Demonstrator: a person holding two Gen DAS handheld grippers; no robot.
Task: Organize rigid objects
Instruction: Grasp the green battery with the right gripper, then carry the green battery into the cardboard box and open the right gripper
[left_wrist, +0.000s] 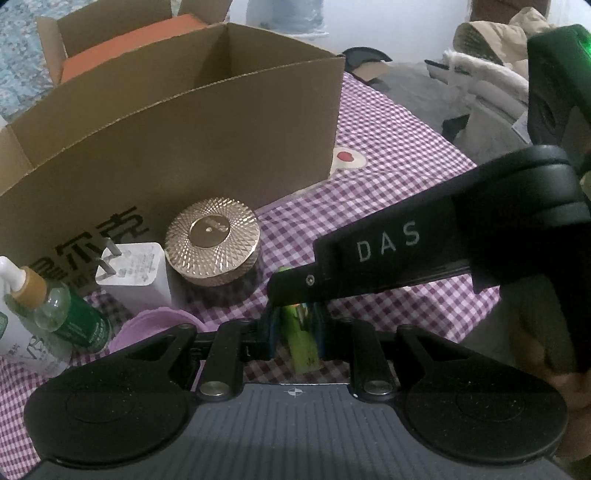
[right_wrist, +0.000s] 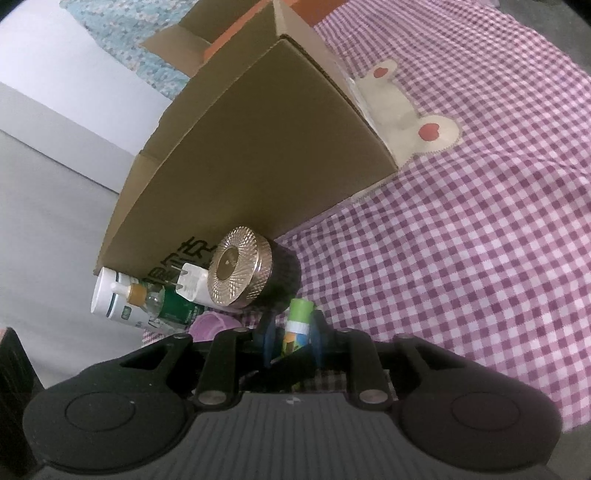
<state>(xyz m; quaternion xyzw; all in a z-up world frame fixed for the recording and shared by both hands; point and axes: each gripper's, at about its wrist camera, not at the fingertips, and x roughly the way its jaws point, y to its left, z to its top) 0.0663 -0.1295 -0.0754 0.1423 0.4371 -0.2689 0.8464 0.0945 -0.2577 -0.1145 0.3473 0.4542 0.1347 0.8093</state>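
While both grippers tilt steeply down at the checked cloth (right_wrist: 461, 258), they meet on one thing: a green tube (left_wrist: 301, 343) lying on the cloth just in front of the gold-lidded jar (left_wrist: 212, 245). Left gripper (left_wrist: 295, 332) is clenched on the tube's lower half, pads pressed to both sides. Right gripper (right_wrist: 291, 332) comes in from the right, crossing over the left one w/ its black finger above the tube's far end; its blue pads flank the tube's cap end & look closed on it. Jar, white plug (left_wrist: 135, 275), pump bottle (left_wrist: 22, 317) & green bottle (left_wrist: 79, 321) crowd along the front wall of the cardboard box (left_wrist: 207, 136), toward its left corner.
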